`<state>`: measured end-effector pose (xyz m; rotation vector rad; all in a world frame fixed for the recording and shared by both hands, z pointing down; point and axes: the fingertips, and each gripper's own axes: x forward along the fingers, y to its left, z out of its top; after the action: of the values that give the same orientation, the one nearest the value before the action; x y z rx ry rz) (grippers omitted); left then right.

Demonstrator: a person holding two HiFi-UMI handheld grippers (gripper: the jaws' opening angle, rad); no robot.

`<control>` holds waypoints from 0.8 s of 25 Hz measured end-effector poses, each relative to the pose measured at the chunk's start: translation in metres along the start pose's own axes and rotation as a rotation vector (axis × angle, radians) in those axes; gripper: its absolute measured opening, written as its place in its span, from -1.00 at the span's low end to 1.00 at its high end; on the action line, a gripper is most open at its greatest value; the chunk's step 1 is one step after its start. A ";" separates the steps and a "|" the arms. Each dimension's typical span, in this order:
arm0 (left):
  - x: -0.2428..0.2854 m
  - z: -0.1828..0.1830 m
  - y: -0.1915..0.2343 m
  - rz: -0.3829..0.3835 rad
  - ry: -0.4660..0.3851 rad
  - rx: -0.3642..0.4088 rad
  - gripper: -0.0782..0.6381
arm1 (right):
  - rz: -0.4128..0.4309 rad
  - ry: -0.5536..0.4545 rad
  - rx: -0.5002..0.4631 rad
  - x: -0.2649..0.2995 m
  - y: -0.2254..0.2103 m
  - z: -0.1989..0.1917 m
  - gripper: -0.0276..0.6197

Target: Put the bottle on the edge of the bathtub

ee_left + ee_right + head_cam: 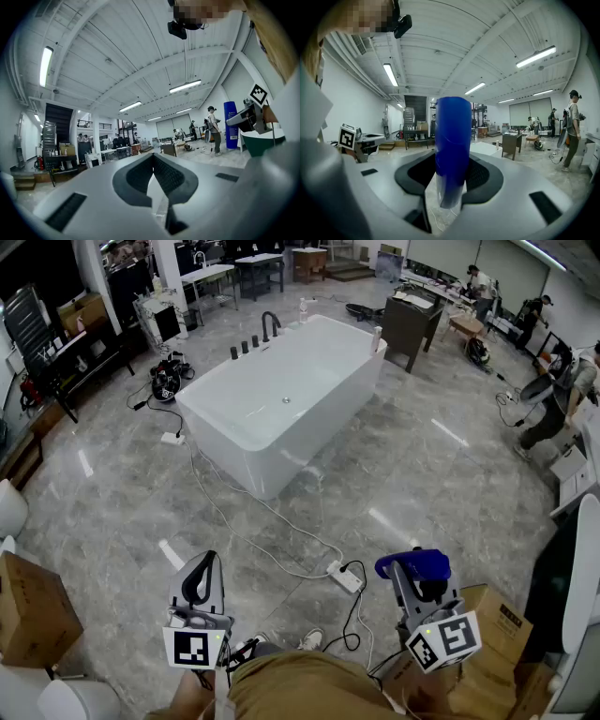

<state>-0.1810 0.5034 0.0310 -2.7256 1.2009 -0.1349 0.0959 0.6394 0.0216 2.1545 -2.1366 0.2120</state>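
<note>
Bottle (452,150), blue and upright, is clamped between the pads of our right gripper (450,180). In the right gripper view it fills the centre of the frame, with both dark pads pressed against its lower body and its bottom end showing below them. In the head view it is the blue shape at the lower right, just above the marker cube (442,641), held over the grey marble floor (422,465).

Our left gripper (199,585) sits at the lower left of the head view. In its own view we see the jaws meeting at their tips with nothing between them.

The white bathtub (323,418) stands in the upper middle of the head view, well apart from both grippers, with a black faucet (269,324) on the rim at its upper left. A white cable (272,521) runs across the floor from the tub to a power strip (345,576) that lies between our two grippers. A cardboard box (33,606) sits at the left edge, and people (562,390) stand at the upper right.
</note>
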 end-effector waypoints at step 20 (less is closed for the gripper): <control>0.027 -0.006 -0.013 0.035 0.007 0.008 -0.76 | 0.101 -0.007 0.035 0.033 -0.012 -0.005 -0.40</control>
<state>-0.1542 0.4915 0.0394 -2.6978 1.2469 -0.1447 0.1078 0.6082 0.0324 2.0701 -2.2649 0.2517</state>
